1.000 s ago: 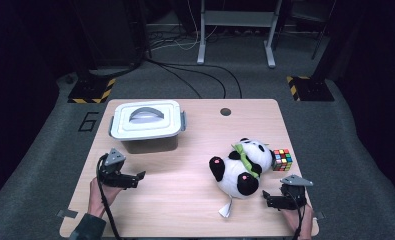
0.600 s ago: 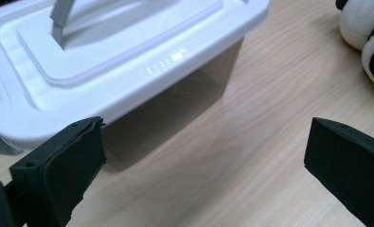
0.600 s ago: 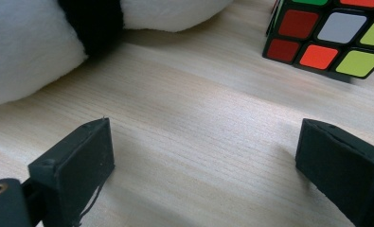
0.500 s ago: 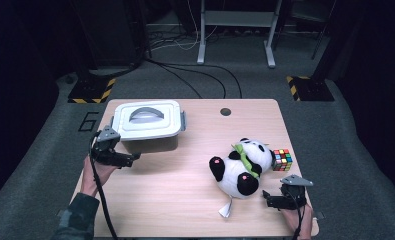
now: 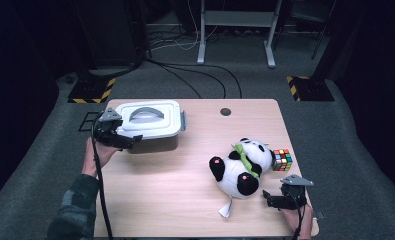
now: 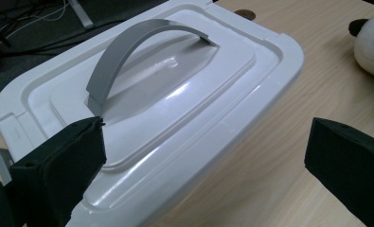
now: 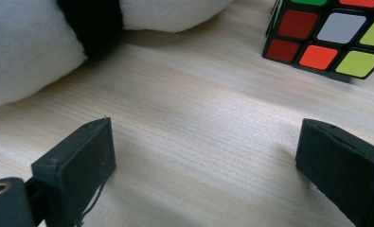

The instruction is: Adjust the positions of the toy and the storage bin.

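Note:
A white lidded box (image 5: 147,120) with a grey arched handle (image 6: 128,47) stands at the table's far left. My left gripper (image 5: 125,141) is open at the box's near-left corner, its jaws straddling the lid's edge (image 6: 194,142). A plush panda (image 5: 240,167) lies on its back right of centre, with a colour cube (image 5: 282,159) beside it. My right gripper (image 5: 271,198) rests open on the wood near the front right, just short of the panda (image 7: 42,47) and the cube (image 7: 331,33), nothing between its jaws.
The wooden table (image 5: 185,200) has a round cable hole (image 5: 225,111) near its far edge. A white tag (image 5: 226,209) sticks out from the panda toward the front. Cables and yellow-black floor plates lie beyond the table.
My left gripper has moved away from the front left of the table up to the box's near-left corner. The right gripper has stayed put.

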A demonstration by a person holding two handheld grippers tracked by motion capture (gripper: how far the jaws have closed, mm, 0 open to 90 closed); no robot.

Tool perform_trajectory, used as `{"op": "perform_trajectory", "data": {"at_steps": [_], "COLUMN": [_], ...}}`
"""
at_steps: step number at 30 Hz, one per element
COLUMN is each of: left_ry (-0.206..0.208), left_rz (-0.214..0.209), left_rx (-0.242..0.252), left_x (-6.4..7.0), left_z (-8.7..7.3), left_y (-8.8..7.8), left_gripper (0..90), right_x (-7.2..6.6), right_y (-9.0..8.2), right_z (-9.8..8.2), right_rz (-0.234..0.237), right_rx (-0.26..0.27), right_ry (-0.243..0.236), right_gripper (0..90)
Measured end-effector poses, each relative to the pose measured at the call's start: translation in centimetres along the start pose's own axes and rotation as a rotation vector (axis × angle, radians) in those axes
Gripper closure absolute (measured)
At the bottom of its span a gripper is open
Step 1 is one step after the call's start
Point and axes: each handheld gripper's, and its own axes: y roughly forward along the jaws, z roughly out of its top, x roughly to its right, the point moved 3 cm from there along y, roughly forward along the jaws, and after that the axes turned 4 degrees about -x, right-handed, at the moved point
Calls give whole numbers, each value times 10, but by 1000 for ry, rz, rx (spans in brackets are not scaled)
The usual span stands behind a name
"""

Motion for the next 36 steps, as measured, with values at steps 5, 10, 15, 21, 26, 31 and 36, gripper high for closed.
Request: {"op": "perform_trajectory", "data": {"at_steps": [5, 10, 15, 21, 26, 31, 36], "left_ry": [1, 9, 11, 4, 3, -3, -8], "left_rz": [9, 27, 22, 25, -2, -26, -19], "left_rx": [-19, -55, -83, -70, -83, -97, -98], "left_x": [-10, -20, -29, -36, -41, -44, -45], "left_z": [9, 15, 20, 28, 34, 38, 40], "left_y": [11, 22, 33, 41, 48, 53, 57], "left_gripper": [0, 0, 0, 20, 64, 143, 269], "right_x": [0, 0, 0, 0, 0, 0, 0], "right_y": [0, 0, 0, 0, 0, 0, 0], "right_z": [0, 0, 0, 0, 0, 0, 0], "right_rz": [-8, -7, -8, -7, -8, -7, -7], "right_rx": [-2, -2, -2, -2, -2, -2, -2], "right_ry": [-9, -9, -9, -9, -9, -9, -9], "right_gripper": [42, 42, 42, 42, 42, 42, 42]}}
